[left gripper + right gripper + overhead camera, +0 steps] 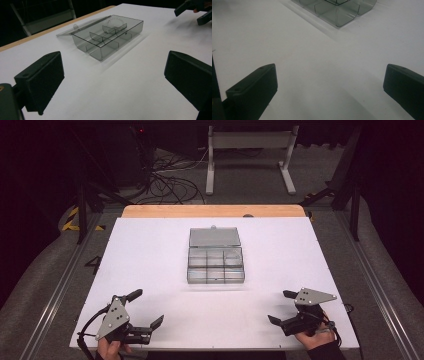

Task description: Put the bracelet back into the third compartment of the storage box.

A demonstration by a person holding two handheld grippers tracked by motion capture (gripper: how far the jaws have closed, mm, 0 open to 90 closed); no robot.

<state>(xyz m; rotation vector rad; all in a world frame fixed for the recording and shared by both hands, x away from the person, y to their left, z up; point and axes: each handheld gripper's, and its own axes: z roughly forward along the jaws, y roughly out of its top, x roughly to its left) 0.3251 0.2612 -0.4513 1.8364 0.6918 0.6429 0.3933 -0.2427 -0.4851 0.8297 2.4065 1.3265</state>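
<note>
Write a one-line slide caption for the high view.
Two open grippers, left gripper and right gripper, rest near the white table's front edge, facing an open clear compartment box.

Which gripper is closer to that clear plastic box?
Hard to call; roughly equal. The left gripper sits near-left of the clear box, the right gripper near-right, both open and apart from it.
</note>
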